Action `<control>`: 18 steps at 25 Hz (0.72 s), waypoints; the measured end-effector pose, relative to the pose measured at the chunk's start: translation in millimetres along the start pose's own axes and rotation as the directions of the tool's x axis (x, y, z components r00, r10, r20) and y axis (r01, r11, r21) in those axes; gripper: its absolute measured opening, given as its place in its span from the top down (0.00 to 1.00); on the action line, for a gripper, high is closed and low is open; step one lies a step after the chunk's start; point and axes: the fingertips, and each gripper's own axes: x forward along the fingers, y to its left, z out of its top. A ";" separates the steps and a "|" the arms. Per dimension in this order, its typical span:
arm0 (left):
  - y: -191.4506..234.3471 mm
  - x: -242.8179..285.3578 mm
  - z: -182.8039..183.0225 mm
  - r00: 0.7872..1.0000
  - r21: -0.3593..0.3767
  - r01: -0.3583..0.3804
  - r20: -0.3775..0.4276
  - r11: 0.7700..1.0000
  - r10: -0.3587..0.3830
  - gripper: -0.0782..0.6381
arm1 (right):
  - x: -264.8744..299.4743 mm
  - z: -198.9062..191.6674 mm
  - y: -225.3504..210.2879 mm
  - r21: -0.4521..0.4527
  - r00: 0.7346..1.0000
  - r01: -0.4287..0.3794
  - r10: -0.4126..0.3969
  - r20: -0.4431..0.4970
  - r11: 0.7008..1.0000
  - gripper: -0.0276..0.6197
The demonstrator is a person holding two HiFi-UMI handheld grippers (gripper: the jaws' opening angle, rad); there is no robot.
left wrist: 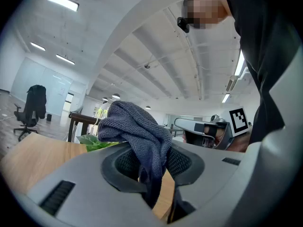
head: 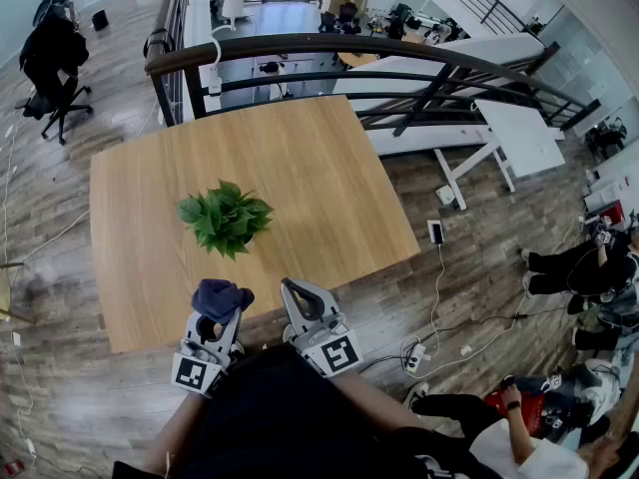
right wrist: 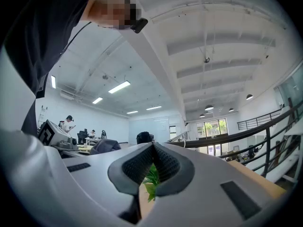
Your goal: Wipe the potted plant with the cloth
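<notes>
- Cloth [left wrist: 135, 126], dark blue-grey and bunched, is clamped between the jaws of the left gripper [head: 214, 323]. Most of the cloth bulges up above the jaw tips, and a tail hangs down between the pads.
- On the right gripper [head: 293, 287] the jaws are together with nothing between them. A slit below the tips shows green leaves in that gripper's own view.
- Both grippers are held level, side by side at the near edge of the desk [head: 329, 178], close together but not touching.
- Beyond them the plant [head: 224, 218] stands on the desk, a little nearer the left gripper and apart from both. Its pot is probably hidden under the leaves in the head view.
- Light wood makes up the desk, which stands on a plank floor [head: 60, 267].
- Past the desk's far edge runs a dark curved railing [head: 329, 48].
- At far left is a chair [head: 55, 63] draped in black. At right is a white table [head: 519, 133], and people [head: 574, 267] sit on the floor near it.
</notes>
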 end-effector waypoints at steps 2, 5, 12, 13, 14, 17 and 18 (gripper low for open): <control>3.1 -6.1 1.6 1.000 0.015 -0.009 -0.007 1.000 0.009 0.70 | 4.9 -0.7 8.6 0.023 1.000 -0.017 0.017 -0.004 1.000 0.93; 5.3 -10.7 -0.5 1.000 0.022 -0.020 -0.014 1.000 0.020 0.70 | 6.9 -5.0 13.5 0.026 0.999 -0.024 0.024 -0.021 0.999 0.93; 5.5 -16.0 9.8 0.998 -0.031 -0.056 0.026 0.998 0.057 0.70 | 16.4 5.3 20.1 0.092 0.994 -0.109 0.107 0.028 0.990 0.93; 8.1 -20.6 2.3 0.997 -0.032 -0.072 0.008 0.997 0.072 0.70 | 15.8 5.6 21.9 0.105 0.992 -0.122 0.120 0.033 0.987 0.93; 10.4 -23.3 -0.4 0.996 -0.036 -0.088 0.001 0.995 0.088 0.70 | 15.4 4.6 22.6 0.110 0.991 -0.131 0.128 0.033 0.985 0.93; 14.3 -24.9 6.1 0.991 -0.045 -0.135 0.011 0.990 0.136 0.70 | 13.8 -2.2 20.5 0.097 0.990 -0.140 0.140 0.012 0.985 0.93; 14.8 -26.0 5.6 0.989 -0.038 -0.145 0.013 0.989 0.146 0.70 | 12.4 -4.4 19.6 0.090 0.990 -0.141 0.142 0.005 0.986 0.93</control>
